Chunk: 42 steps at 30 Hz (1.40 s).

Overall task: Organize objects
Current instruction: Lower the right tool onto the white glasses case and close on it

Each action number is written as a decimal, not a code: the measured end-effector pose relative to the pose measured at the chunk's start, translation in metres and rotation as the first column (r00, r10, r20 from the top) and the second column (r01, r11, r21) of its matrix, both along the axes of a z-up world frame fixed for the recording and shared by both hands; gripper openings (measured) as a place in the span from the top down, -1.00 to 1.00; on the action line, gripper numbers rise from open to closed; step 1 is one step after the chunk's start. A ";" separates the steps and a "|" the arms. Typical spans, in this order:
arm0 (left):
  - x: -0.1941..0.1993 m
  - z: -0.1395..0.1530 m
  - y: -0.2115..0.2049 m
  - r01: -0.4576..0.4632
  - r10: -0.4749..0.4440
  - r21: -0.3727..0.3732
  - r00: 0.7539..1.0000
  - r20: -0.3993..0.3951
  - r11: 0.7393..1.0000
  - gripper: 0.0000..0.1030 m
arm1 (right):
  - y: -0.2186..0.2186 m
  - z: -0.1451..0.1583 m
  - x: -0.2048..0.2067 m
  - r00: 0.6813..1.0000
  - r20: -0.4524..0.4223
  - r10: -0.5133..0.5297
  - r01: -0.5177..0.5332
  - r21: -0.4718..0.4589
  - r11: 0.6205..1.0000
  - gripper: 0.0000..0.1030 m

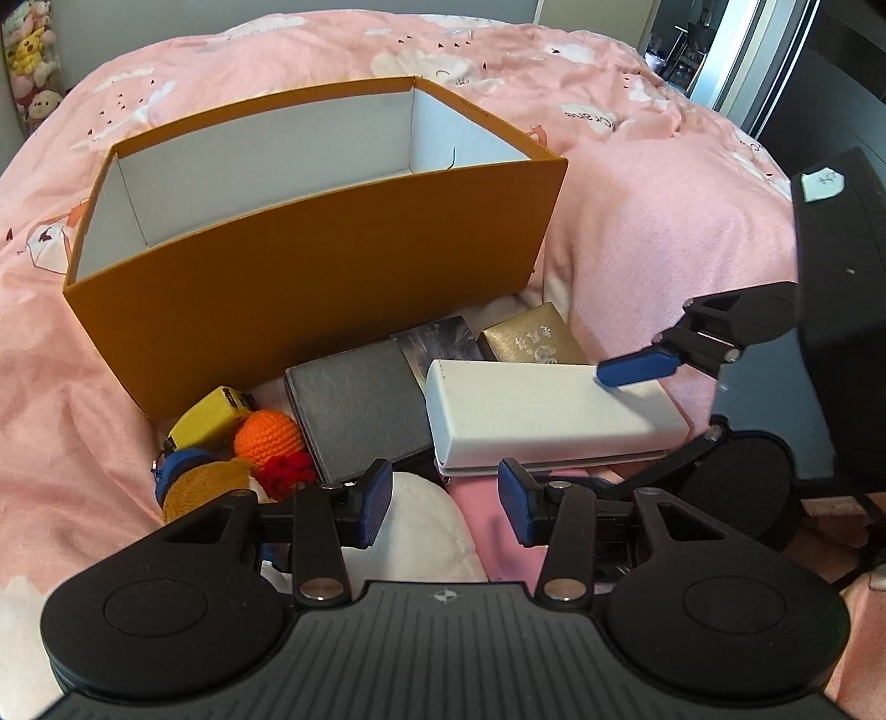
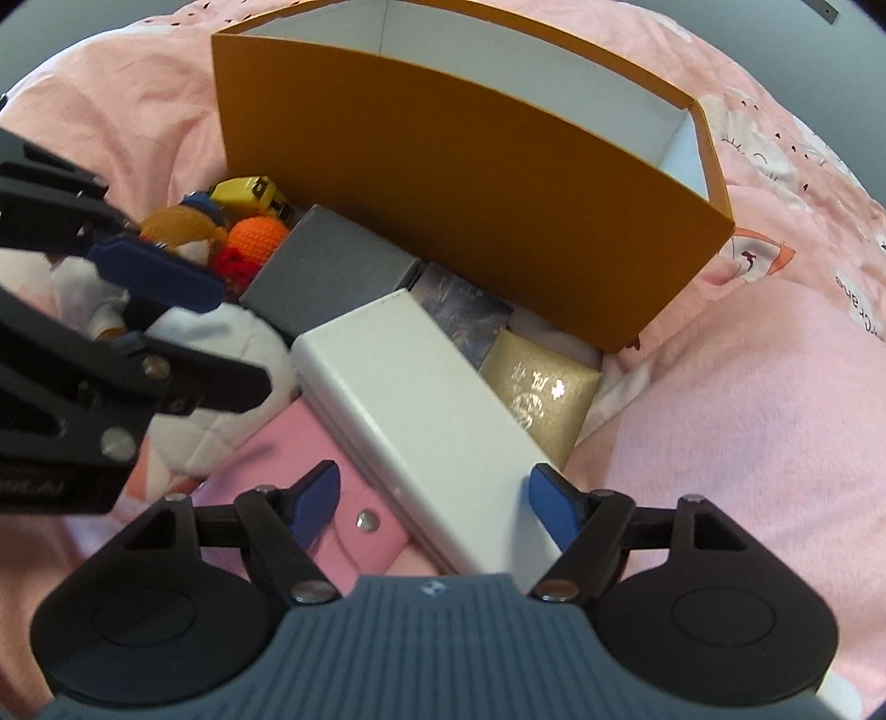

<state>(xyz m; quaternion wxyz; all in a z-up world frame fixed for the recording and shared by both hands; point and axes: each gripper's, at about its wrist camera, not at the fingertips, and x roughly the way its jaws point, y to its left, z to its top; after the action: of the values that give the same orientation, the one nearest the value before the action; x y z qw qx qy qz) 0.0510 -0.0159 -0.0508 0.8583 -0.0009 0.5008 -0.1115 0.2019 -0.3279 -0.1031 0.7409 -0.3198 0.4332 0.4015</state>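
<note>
An open orange box [image 1: 310, 288] with a white inside stands on the pink bedspread [image 1: 664, 221]; it also fills the top of the right wrist view [image 2: 470, 210]. In front of it a long white box [image 1: 548, 412] lies across a grey box [image 1: 354, 412], a dark patterned box [image 1: 437, 338] and a gold box [image 1: 531, 335]. My right gripper [image 2: 437, 504] is open and straddles the white box [image 2: 421, 410]; its left pad sits apart from it over a pink wallet [image 2: 354, 515]. My left gripper [image 1: 446, 507] hangs open above a white plush [image 1: 421, 526].
A yellow toy [image 1: 213, 412], an orange crochet ball [image 1: 268, 435], a red crochet piece [image 1: 288, 471] and a brown plush [image 1: 205, 490] cluster at the box's left corner. The bedspread rises in soft folds all around. Stuffed toys [image 1: 30, 50] hang at the far left.
</note>
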 end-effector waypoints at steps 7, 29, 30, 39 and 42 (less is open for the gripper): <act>0.001 0.002 0.003 -0.011 0.011 -0.005 1.000 0.016 1.000 -0.02 | 0.002 0.005 -0.001 1.000 0.006 0.012 -0.012 0.021 1.000 -0.13; 0.031 0.011 -0.016 0.091 -0.091 -0.008 0.994 0.062 0.996 0.05 | -0.052 0.033 0.065 0.971 -0.110 -0.210 0.222 0.115 0.968 0.74; 0.032 0.009 -0.016 0.093 -0.092 -0.009 0.994 0.053 0.996 0.05 | -0.048 0.032 0.061 0.976 -0.122 -0.183 0.197 0.122 0.973 0.55; 0.035 -0.002 -0.009 0.035 -0.035 -0.011 0.999 0.011 0.999 0.07 | -0.019 0.008 0.076 0.979 -0.182 -0.089 0.113 0.123 0.986 -0.09; 0.034 0.001 -0.006 0.014 -0.014 -0.006 1.000 0.023 1.000 0.07 | -0.021 0.000 0.083 0.960 -0.263 -0.100 0.142 0.149 0.979 -0.14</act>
<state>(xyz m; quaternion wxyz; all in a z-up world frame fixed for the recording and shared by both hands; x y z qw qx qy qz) 0.0851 -0.0218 -0.0502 0.8632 0.0012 0.4906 -0.1193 0.2851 -0.3486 -0.1035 0.7266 -0.1758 0.5083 0.4276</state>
